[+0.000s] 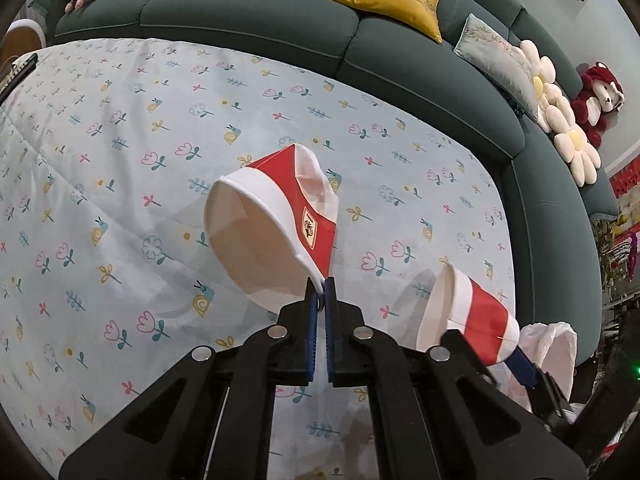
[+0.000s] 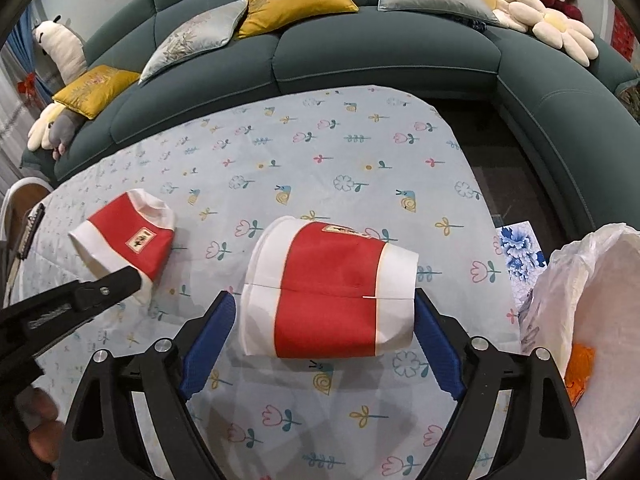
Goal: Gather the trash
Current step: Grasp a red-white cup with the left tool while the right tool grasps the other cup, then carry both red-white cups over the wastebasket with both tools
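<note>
Blue-padded jaws of the left gripper [image 1: 321,294] sit nearly together, pinching the thin rim of a crushed red and white paper cup [image 1: 276,224], which hangs lifted above the flowered cloth [image 1: 120,160] covering the tabletop. Off to its right, the right gripper [image 2: 324,312] holds a second paper cup [image 2: 328,292] sideways, mouth to the left, with the jaws spread wide across its length; from this angle they appear to bear on the cup's two ends, though contact on the far pad is hard to confirm. Both cups are thus up off the tabletop, so the picking-up step looks done and the carrying step is in hand. A white plastic bag [image 2: 580,292] stands open just to the right of the second cup, with something orange inside. The next move probably calls for swinging the right gripper over the bag's mouth and spreading its jaws to drop the cup in, then bringing the left cup across the same way without brushing the bag's limp edge shut.
</note>
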A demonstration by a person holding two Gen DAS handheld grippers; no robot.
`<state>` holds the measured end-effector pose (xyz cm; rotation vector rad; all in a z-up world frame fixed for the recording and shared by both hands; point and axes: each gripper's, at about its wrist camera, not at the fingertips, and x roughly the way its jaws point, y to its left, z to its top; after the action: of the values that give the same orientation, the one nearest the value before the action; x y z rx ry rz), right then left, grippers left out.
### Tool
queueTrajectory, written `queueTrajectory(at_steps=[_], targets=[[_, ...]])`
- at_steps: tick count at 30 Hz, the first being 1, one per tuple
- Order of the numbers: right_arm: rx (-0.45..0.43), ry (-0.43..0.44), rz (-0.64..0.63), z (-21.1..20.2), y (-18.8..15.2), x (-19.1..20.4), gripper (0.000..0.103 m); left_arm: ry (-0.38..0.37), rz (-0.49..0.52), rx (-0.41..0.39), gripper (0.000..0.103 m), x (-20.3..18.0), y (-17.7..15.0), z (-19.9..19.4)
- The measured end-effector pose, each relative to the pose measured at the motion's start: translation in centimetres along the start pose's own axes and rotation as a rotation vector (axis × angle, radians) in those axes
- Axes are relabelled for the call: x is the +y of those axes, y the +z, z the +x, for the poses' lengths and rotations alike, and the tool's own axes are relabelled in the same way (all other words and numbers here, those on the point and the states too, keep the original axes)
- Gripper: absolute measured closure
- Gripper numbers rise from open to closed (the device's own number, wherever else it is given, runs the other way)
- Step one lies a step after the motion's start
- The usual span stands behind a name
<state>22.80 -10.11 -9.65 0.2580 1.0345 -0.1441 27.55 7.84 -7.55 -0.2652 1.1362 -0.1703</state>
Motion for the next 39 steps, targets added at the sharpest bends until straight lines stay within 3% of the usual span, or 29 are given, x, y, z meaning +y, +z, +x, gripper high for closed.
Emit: queueTrajectory(at_steps=[15,20,28,39], targets=[[0.016,-0.060,-0.050,1.5,0.2,1.2,0.017,-0.003,-0.006,0.002,0.100,-0.3,-0.4,-0.2],[0.015,-0.037,-0.031,1.2,0.1,0.8,0.017,-0.005,-0.004,0.002,0.100,-0.4,-0.6,-0.4],[-0.023,-0.013,0.005,-1.4,-0.3,-0.8,0.018,-0.018,0.000,0.003,0.100,-1.6,-1.6,-1.3],[-0.074,0.000,0.058,-6.5,-1.9,-5.0,0.018,-0.054,0.075,-0.016,0.100,-6.8,-4.0,-4.3]])
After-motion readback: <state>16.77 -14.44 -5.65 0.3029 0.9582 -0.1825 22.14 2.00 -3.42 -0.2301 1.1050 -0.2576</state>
